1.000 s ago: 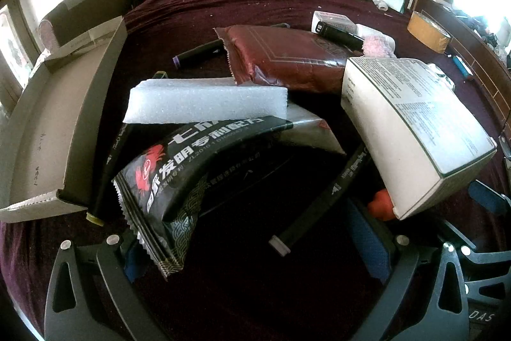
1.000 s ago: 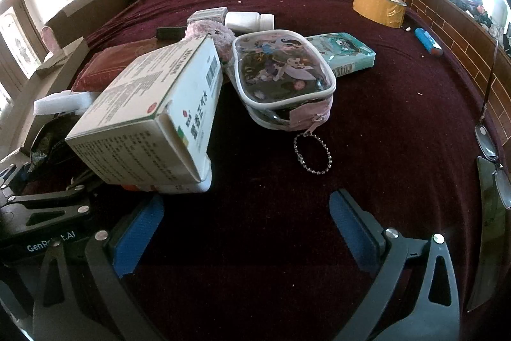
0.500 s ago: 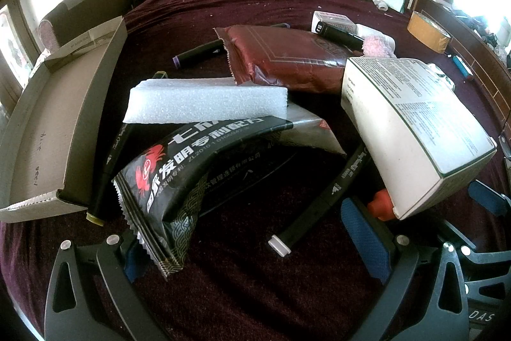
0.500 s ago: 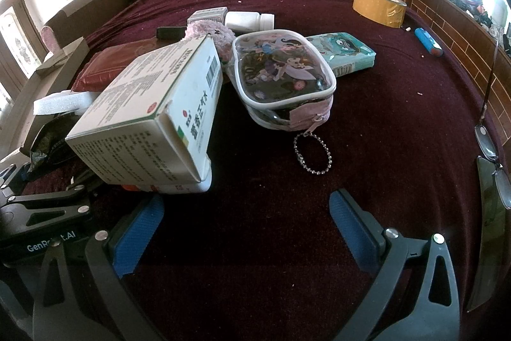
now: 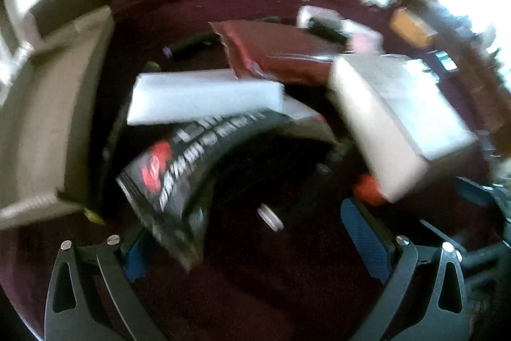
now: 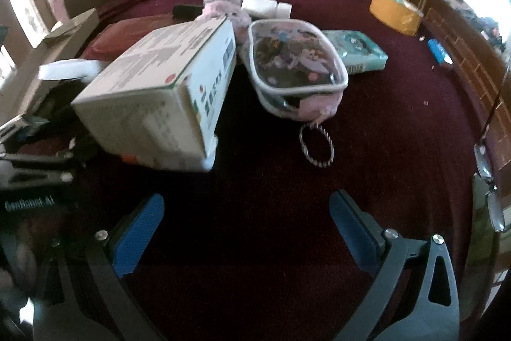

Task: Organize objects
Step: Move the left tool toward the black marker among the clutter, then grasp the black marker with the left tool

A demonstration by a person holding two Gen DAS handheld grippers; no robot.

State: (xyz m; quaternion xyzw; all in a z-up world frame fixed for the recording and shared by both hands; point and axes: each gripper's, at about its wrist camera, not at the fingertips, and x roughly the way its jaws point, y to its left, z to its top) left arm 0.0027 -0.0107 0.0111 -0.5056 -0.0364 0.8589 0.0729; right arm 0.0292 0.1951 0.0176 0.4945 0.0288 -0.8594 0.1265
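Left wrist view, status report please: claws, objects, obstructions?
Both claws open, empty. Black packet lies between left fingers. White box crowds nearby.

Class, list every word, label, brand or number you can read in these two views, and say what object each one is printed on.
"GenRobot.AI", blurred and only roughly legible: on the body of the left tool, seen in the right wrist view.
Large white characters and a red emblem on the black snack packet: too blurred to read.
Print on the white carton: too small and blurred to read.
Print on the teal packet: unreadable.
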